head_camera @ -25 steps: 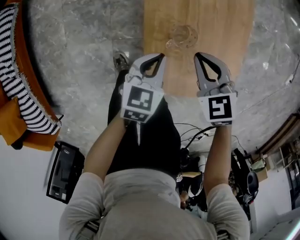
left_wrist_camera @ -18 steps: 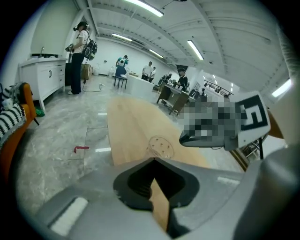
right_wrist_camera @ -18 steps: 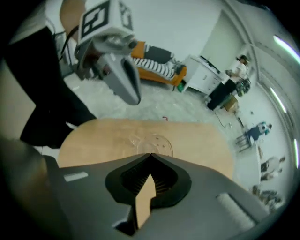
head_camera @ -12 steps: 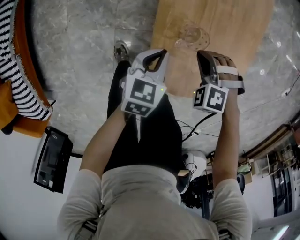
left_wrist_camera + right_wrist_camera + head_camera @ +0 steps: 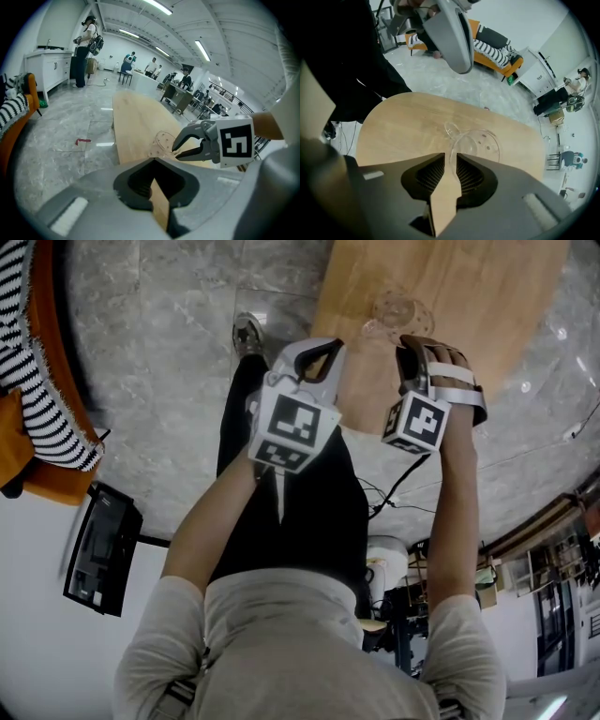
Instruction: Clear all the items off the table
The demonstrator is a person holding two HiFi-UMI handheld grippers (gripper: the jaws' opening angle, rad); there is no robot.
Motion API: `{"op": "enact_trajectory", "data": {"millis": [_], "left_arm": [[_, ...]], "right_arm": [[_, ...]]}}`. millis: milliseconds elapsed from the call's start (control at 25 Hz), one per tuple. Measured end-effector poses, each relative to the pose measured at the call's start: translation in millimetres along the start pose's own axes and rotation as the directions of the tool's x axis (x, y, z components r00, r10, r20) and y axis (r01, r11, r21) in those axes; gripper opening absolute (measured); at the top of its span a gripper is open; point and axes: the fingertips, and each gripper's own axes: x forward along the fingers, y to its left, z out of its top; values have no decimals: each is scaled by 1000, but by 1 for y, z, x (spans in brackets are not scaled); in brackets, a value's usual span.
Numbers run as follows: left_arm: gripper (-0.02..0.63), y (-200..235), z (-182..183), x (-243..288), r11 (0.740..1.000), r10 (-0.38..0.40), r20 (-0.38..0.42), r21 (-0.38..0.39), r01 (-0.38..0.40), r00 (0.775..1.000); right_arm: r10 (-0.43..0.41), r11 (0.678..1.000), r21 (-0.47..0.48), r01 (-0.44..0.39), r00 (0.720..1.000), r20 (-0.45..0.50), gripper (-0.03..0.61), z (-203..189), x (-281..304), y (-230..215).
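**Right gripper lined up on the cup rim, left one idle**

Head view: the clear cup (image 5: 401,310) is the only item on the wooden table (image 5: 469,296), near its close end. It's prob. lying on its side. The right gripper (image 5: 405,338) is rolled sideways w/ its tips right at the cup. The left gripper (image 5: 330,345) hangs beside it over the table edge, clear of the cup.

Left gripper view: its own jaws are pressed together at the tips, nothing in them. The other gripper's jaws (image 5: 178,151) show a small gap, tips at the cup (image 5: 161,140).

Right gripper view: jaws only narrowly apart, and the cup's thin rim (image 5: 480,143) runs into the slot. Wood shows either side of the rim, so I'd say not clamped yet.

To do this step well, IMO:
- Push a bit deeper so the pads take more wall than just the lip.
- Close gently, since clear plastic or glass is slick and may roll.
- Lift straight up before swinging off the table.
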Motion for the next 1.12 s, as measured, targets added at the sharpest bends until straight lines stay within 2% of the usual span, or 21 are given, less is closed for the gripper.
{"op": "enact_trajectory", "data": {"millis": [480, 960, 1120], "left_arm": [[21, 8, -5, 2, 1000, -9, -20, -23, 9, 1000], [21, 14, -8, 1, 999, -14, -28, -40, 12, 1000], [21, 10, -10, 1, 999, -19, -31, -37, 18, 999]], "right_arm": [[43, 999, -27, -44, 998, -48, 66, 7, 21, 2], [67, 998, -10, -68, 994, -89, 66, 10, 36, 2], [86, 996, 45, -83, 992, -88, 55, 11, 34, 1]]}}
